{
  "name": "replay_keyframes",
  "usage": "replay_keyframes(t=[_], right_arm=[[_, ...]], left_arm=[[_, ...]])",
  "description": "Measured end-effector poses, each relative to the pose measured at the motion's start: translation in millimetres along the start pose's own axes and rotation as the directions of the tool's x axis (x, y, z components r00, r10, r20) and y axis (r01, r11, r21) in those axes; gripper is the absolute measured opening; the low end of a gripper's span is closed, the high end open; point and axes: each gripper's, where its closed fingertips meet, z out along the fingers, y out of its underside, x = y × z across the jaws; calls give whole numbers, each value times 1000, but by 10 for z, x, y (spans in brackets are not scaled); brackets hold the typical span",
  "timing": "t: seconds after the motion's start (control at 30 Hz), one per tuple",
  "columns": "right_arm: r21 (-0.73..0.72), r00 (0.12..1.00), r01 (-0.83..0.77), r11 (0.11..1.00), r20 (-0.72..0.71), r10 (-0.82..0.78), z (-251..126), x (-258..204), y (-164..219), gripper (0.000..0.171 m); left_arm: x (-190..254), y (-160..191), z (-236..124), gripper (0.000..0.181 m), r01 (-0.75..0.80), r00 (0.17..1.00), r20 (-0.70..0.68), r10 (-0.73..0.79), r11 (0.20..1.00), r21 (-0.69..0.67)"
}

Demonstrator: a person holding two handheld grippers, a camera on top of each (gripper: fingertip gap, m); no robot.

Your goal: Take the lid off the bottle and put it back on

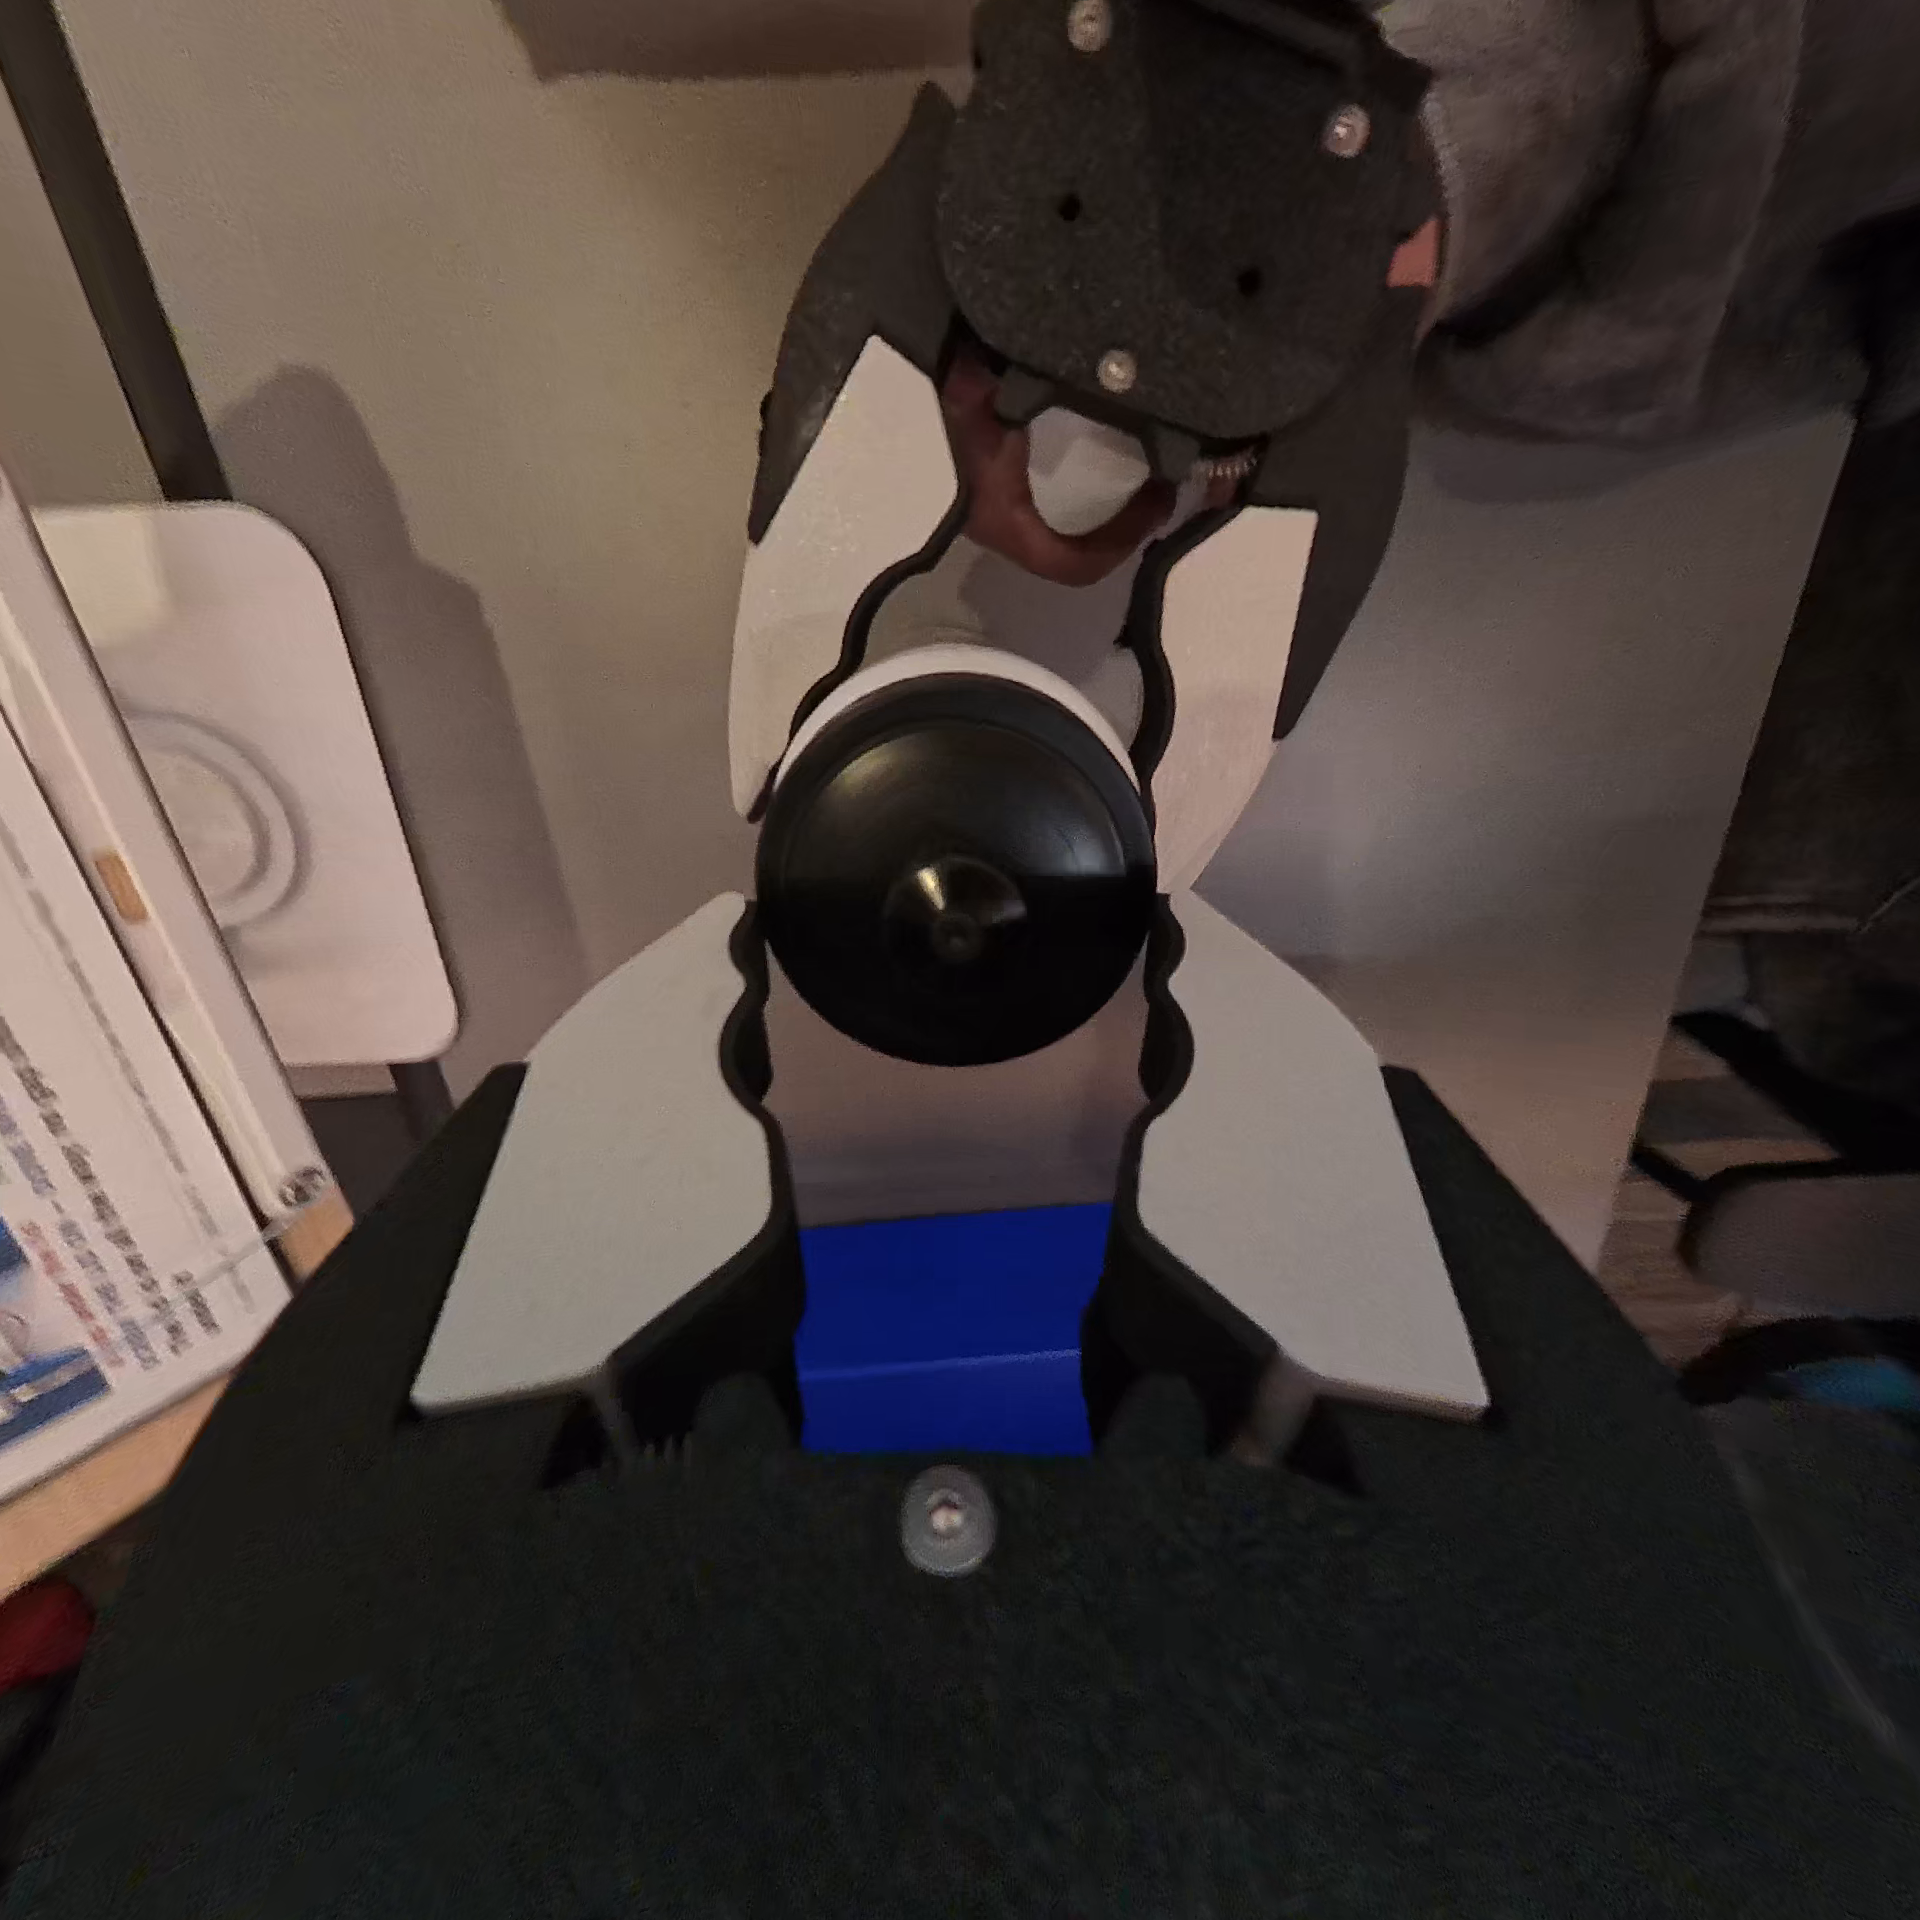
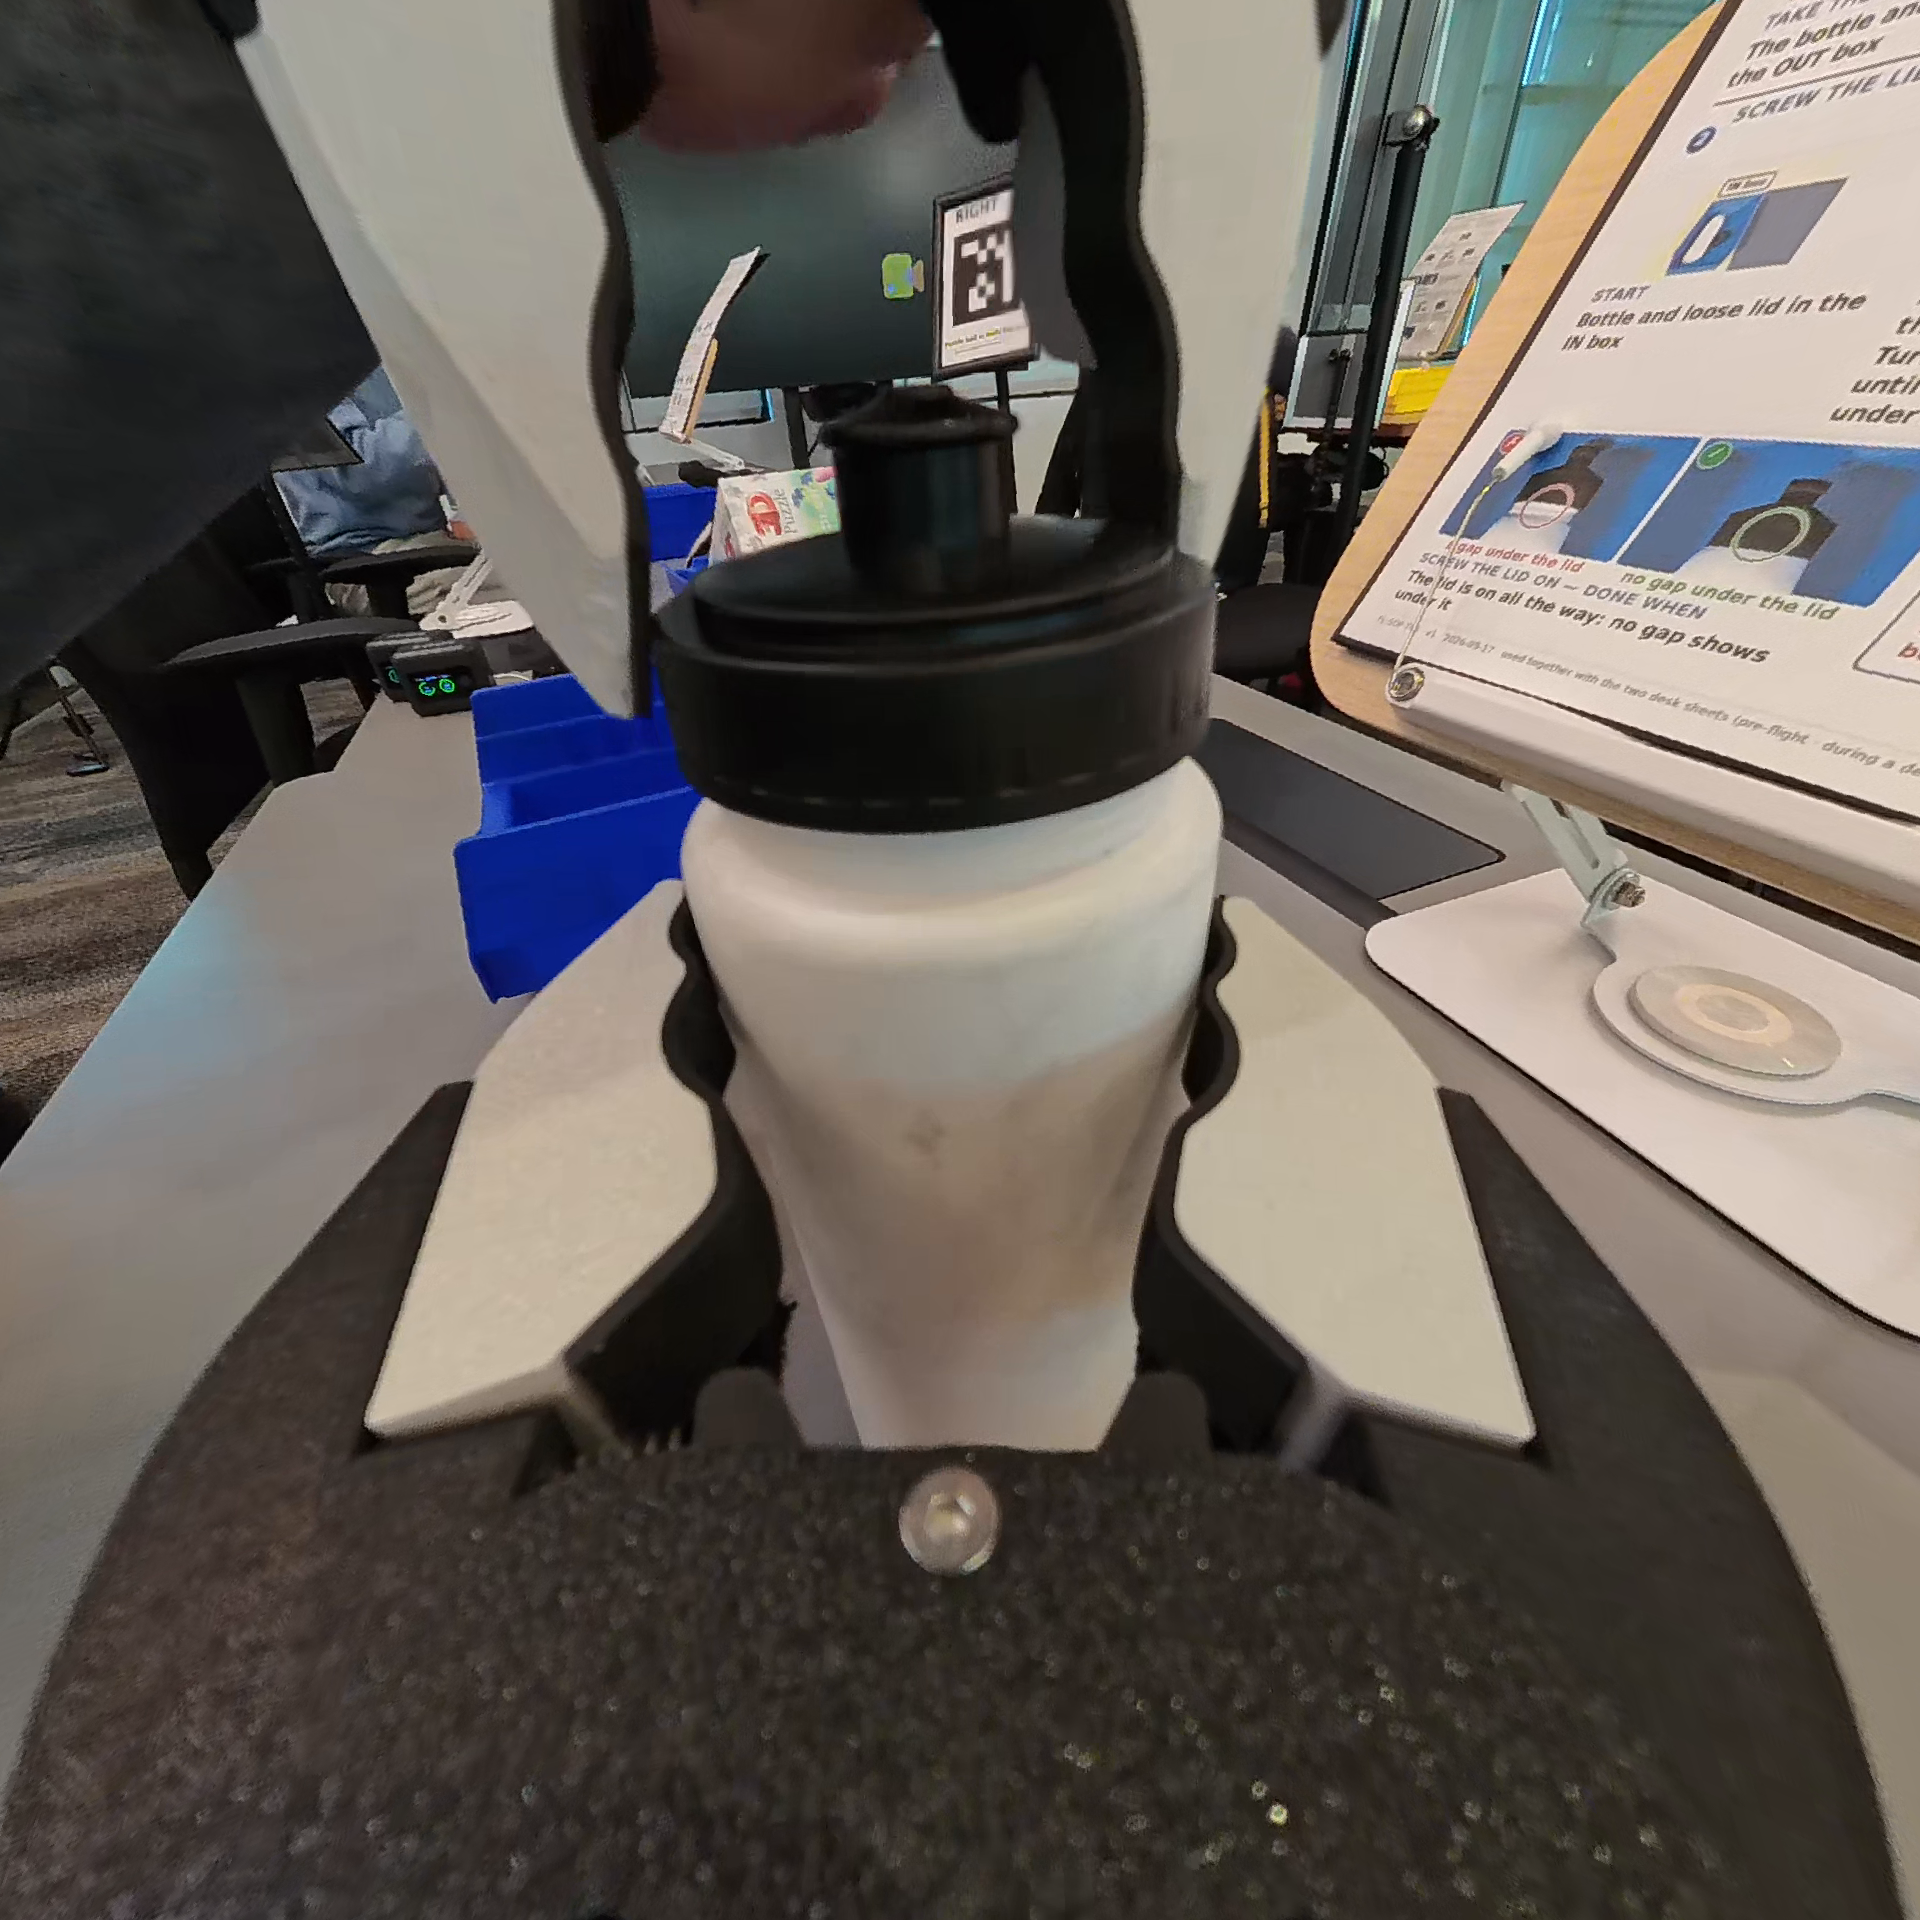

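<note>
A white bottle [image 2: 956,1039] stands upright, with a black screw lid [image 2: 935,727] and spout on top. My right gripper [image 2: 956,925] is shut on the bottle's body, fingers on both sides. My left gripper [image 2: 899,623] comes down from above, its fingers against the lid's rim. In the left wrist view I look straight down on the lid [image 1: 956,883]. My left gripper [image 1: 956,914] is shut on it. A strip of the bottle's white shoulder [image 1: 935,686] shows behind the lid, held by the right gripper's fingers [image 1: 800,582].
A blue bin [image 2: 561,831] sits on the grey table [image 2: 208,1039] behind the bottle; it also shows below it [image 1: 935,1330]. An instruction board [image 2: 1714,416] on a white base [image 2: 1662,1091] stands at the right. A person's grey sleeve [image 1: 1662,208] is beyond the right gripper.
</note>
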Motion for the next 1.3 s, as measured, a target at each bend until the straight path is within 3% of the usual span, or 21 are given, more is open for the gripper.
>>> replay_keyframes(t=[0.1, 0.2, 0.23, 0.3, 0.37, 0.47, 0.53, 0.63, 0.7, 0.73, 0.87, 1.0, 1.13, 1.3], right_arm=[[0, 1000, -2, 1000, 0, 2, 5, -1, -1, 87], [-2, 1000, -1, 1000, 0, 1, 0, 0, 1, 87], [-3, 1000, -2, 1000, 2, 2, -4, 2, 1, 87], [-4, 1000, -2, 1000, 1, 2, -6, 3, 0, 87], [-4, 1000, -2, 1000, -3, 2, -4, 2, 0, 87], [-8, 1000, -2, 1000, -6, 2, -1, 2, 1, 88], [-8, 1000, -1, 1000, -7, 1, 3, 2, 0, 87], [-4, 1000, -2, 1000, -10, 2, 9, 0, -1, 88], [-3, 1000, -3, 1000, -10, 3, 9, 0, -2, 88], [-3, 1000, -3, 1000, -11, 3, 8, 0, -1, 88], [-3, 1000, -3, 1000, -15, 3, 10, 0, -2, 88], [2, 1000, -4, 1000, -13, 4, 7, 1, -4, 88], [1, 1000, -3, 1000, -15, 3, 8, 1, -3, 88], [0, 1000, 0, 1000, -16, 0, 15, -3, -4, 87]], left_arm=[[-14, 25, 8, 70, -115, 993, 13, 115, 993, 7], [-18, 5, -2, 71, -106, 994, 32, 105, 994, 3], [-51, -7, -27, 79, -91, 994, 67, 89, 996, 21], [-72, -39, -112, 93, -18, 995, 100, 7, 994, 110], [-30, -144, -207, 106, 87, 990, 81, -116, 949, 303], [-150, -175, -296, 112, 257, 904, 134, -406, 767, 588], [-206, -120, -303, 111, 361, 783, 86, -616, 562, 744], [-137, -65, -172, 105, 464, 609, -123, -784, 225, 857], [-113, -45, -86, 104, 444, 529, -168, -832, 103, 890], [-102, -69, -61, 104, 408, 522, -144, -841, 98, 908], [-139, -98, -30, 103, 294, 457, 47, -888, 201, 935], [-121, -148, -32, 72, 286, 478, 97, -873, 259, 923], [-81, -136, -11, 70, 280, 622, 136, -771, 381, 881], [-33, -105, 15, 70, 255, 846, 96, -525, 556, 791]])
